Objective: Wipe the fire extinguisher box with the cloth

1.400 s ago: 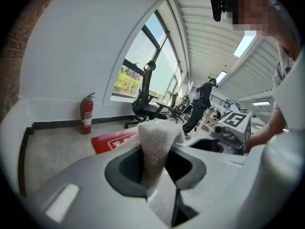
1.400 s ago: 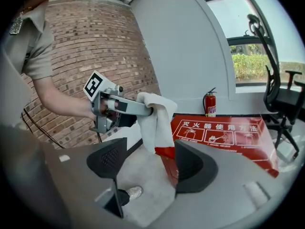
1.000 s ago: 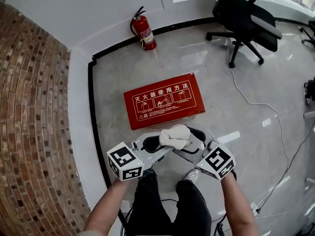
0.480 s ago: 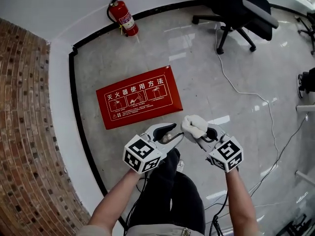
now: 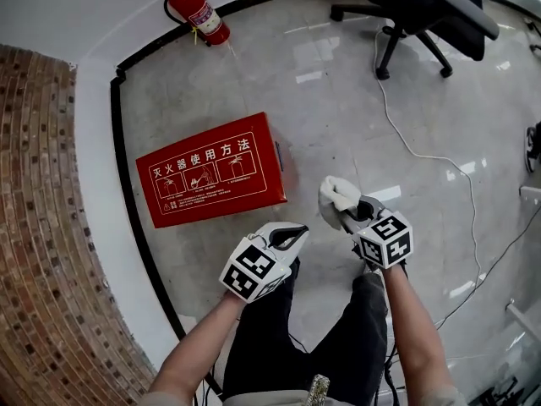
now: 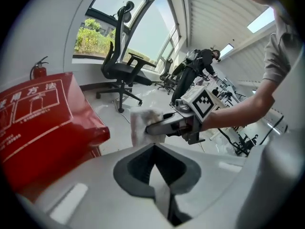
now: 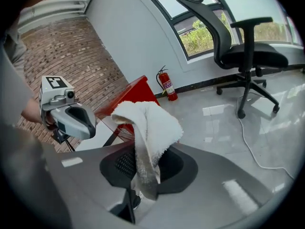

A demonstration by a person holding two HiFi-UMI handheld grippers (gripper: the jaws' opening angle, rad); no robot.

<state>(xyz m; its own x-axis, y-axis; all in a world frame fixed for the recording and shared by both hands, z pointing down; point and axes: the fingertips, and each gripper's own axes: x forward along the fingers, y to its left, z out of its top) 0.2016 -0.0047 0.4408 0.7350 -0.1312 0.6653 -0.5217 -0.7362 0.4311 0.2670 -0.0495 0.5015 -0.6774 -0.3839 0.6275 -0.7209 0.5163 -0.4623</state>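
The right gripper [image 5: 348, 216] has its jaws pinched on the white cloth [image 5: 336, 195], which is bunched beyond their tips, ready for wiping. The left gripper [image 5: 293, 232] has its jaws closed on nothing. The red fire extinguisher box [image 5: 211, 172] lies ahead-left of both, apart.

glossy grey floor [image 5: 338, 100] reflects light. a brick wall [image 5: 42, 227] stands at left, a white wall [image 5: 84, 7] ahead. a black chair [image 5: 439, 7] sits near windows [image 7: 209, 35] showing greenery; a white cable [image 5: 401, 142] trails across the floor.
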